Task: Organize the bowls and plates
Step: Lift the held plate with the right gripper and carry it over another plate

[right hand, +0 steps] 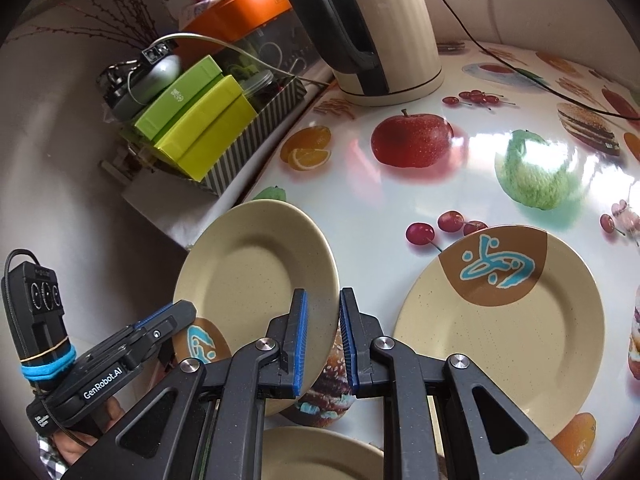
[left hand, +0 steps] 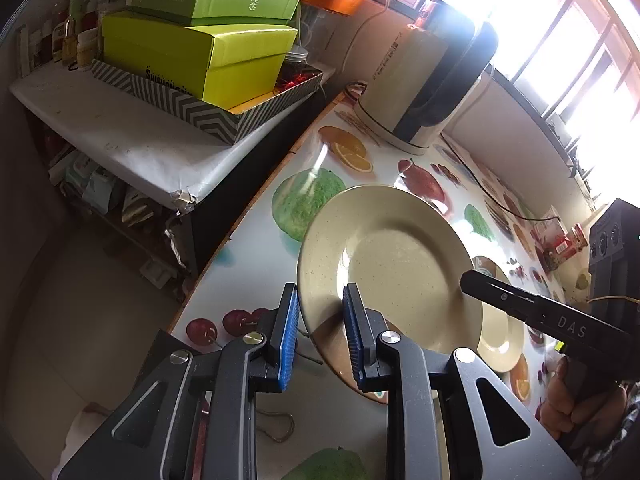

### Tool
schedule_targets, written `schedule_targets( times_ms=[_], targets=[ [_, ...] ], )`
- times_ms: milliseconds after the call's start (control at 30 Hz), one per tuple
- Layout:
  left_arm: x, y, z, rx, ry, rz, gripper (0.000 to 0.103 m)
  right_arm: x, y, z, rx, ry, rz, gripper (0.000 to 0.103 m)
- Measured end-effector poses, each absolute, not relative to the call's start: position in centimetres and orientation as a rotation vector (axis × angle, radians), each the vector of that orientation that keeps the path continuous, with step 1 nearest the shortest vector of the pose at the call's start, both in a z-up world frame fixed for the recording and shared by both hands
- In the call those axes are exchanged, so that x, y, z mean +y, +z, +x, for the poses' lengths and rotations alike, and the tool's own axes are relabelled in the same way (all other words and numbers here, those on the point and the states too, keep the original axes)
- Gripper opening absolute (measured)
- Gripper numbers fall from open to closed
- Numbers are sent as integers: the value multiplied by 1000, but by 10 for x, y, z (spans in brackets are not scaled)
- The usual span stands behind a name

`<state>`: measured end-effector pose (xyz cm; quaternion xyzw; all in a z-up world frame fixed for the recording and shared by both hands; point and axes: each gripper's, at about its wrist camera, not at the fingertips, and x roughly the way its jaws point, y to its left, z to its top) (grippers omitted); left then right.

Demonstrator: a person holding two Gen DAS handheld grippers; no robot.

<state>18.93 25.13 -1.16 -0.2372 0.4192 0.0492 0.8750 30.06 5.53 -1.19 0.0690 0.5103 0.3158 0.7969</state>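
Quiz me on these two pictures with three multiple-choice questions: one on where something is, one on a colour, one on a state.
1. Where does the kettle stand?
A. on the floor
B. on a plate
C. on the fruit-print table

2. What colour are the pads of the right hand-held gripper?
A. blue
B. red
C. white

3. How is the held plate, whose rim lies between that gripper's fingers?
A. flat on the table
B. lifted and tilted
C. broken in two

Answers:
1. C, its base sits on the printed surface.
2. A, blue strips line both fingers.
3. B, its face is steeply angled, unlike the patterned plate lying flat.
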Motion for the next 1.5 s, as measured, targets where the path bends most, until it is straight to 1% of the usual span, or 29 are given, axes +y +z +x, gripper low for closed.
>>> schedule_targets(
  times_ms=[267,700,1500],
  targets=[
    [239,1,172,857,94,-478,23,44,0,283,1081,677,162,16],
    [212,3,144,866,55,-467,23,14,4,247,1073,646,177,16],
    [172,-18,108,930,2,-459,23,-34,-9,190,1091,587,229,16]
  ],
)
